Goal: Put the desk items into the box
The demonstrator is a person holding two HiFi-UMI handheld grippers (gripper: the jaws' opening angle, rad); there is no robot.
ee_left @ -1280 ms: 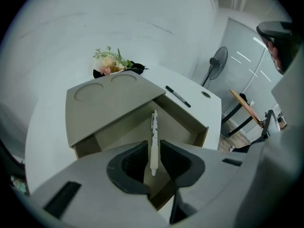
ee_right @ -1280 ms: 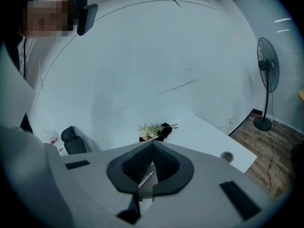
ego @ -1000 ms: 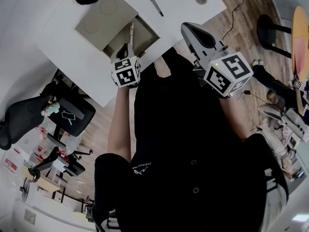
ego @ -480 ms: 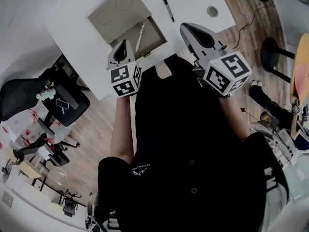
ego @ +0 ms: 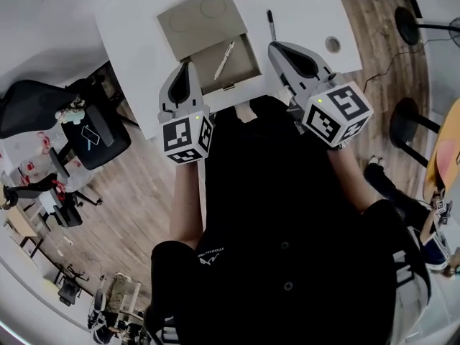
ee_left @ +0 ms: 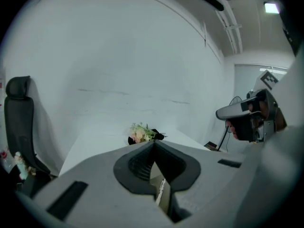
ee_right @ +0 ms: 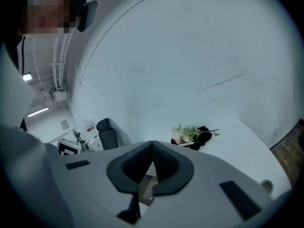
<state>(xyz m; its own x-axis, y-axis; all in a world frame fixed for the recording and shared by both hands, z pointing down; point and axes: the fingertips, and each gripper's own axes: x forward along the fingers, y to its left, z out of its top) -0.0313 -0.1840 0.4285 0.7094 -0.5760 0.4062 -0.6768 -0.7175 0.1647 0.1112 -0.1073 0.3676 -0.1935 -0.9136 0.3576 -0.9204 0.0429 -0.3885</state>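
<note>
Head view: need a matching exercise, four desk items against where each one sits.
Items:
1. white pen
2. black marker
3. round disc
4. flowers

Places:
A. on the table, just right of the box
B. inside the open box
C. at the table's far side, beyond the box
D. near the table's right edge

Pairs: 1-B, 2-A, 3-D, 4-C
</note>
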